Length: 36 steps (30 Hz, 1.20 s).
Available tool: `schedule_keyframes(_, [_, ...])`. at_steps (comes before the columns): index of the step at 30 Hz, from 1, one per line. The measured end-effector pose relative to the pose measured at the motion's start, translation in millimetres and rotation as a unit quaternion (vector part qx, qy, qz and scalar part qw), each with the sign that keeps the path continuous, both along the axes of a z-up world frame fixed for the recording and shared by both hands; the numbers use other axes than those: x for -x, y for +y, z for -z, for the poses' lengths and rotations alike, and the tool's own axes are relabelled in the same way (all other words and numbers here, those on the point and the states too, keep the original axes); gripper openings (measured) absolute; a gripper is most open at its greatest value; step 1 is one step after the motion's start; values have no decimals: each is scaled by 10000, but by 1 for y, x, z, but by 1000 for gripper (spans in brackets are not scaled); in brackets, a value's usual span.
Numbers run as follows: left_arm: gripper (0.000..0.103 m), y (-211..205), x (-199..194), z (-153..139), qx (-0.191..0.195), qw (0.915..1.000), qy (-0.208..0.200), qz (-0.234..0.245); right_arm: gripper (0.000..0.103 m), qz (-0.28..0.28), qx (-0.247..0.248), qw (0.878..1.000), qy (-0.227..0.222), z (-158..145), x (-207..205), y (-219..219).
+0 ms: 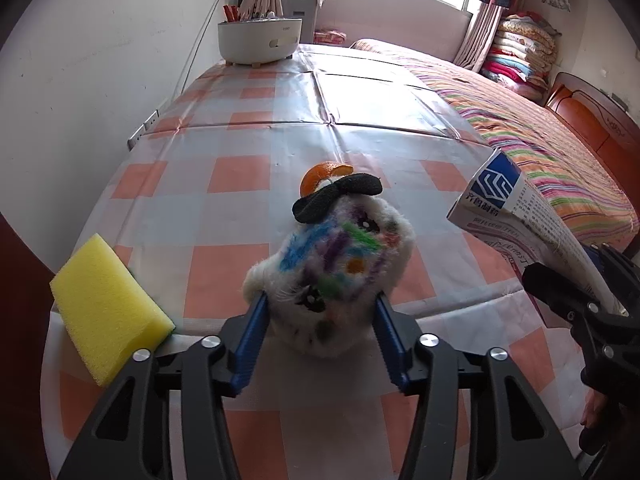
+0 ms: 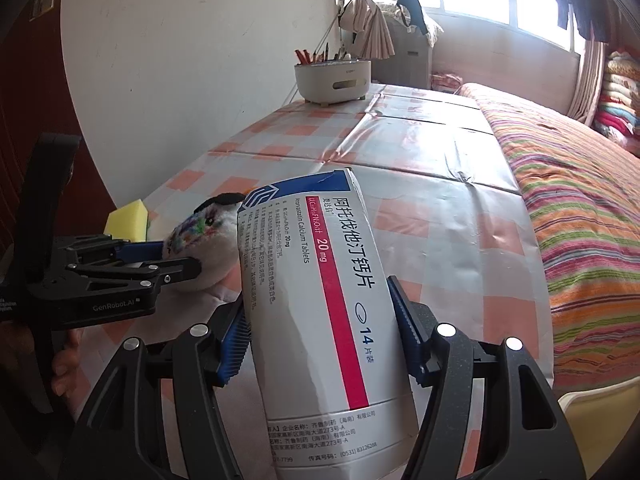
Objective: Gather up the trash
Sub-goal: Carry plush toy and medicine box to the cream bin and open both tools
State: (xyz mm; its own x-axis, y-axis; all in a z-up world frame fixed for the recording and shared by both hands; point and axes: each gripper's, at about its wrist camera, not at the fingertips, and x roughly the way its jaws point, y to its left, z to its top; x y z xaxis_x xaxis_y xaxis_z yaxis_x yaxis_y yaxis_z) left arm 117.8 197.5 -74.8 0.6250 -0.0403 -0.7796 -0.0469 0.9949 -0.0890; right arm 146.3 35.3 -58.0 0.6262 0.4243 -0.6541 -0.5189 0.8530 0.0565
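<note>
Checked table (image 1: 248,128): sponge (image 1: 106,312), peel (image 1: 320,176), pot (image 1: 260,40)

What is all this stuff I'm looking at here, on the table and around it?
plush toy: one, white with coloured scribbles and a black patch on top, on the table, between the left gripper's fingers
medicine box: one, white with blue top and red stripe, held up by the right gripper
orange peel: one, orange, on the table just behind the toy
sponge: one, yellow, at the table's near left edge
round container: one, white, far end of the table, holding pens
tablecloth: one, orange and white check, glossy
bed: one, striped cover, right of the table
left gripper: black, blue fingers, closed on the toy
right gripper: black, blue fingers, closed on the box
</note>
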Motion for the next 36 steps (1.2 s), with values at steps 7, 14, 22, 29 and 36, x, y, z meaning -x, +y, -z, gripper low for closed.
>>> schedule_keyframes(7, [38, -9, 4, -3, -113, 9999, -122, 39, 61, 124, -172, 9998, -63, -5, 3, -11])
schedule_keyframes(14, [37, -23, 10, -11, -124, 9995, -264, 148, 61, 209, -223, 9995, -106, -8, 6, -24])
schedule_keyframes(22, [37, -43, 11, -17, -30, 9991, -318, 295, 61, 351, -253, 9989, -168, -12, 11, -45])
schedule_keyframes(29, [38, -68, 9, -21, 64, 9981, -350, 513, 61, 549, -265, 9979, -221, -15, 18, -74])
schedule_keyframes(36, [38, -98, 7, -25, 103, 9962, -373, 782, 61, 784, -298, 9961, -271, -19, 24, -104])
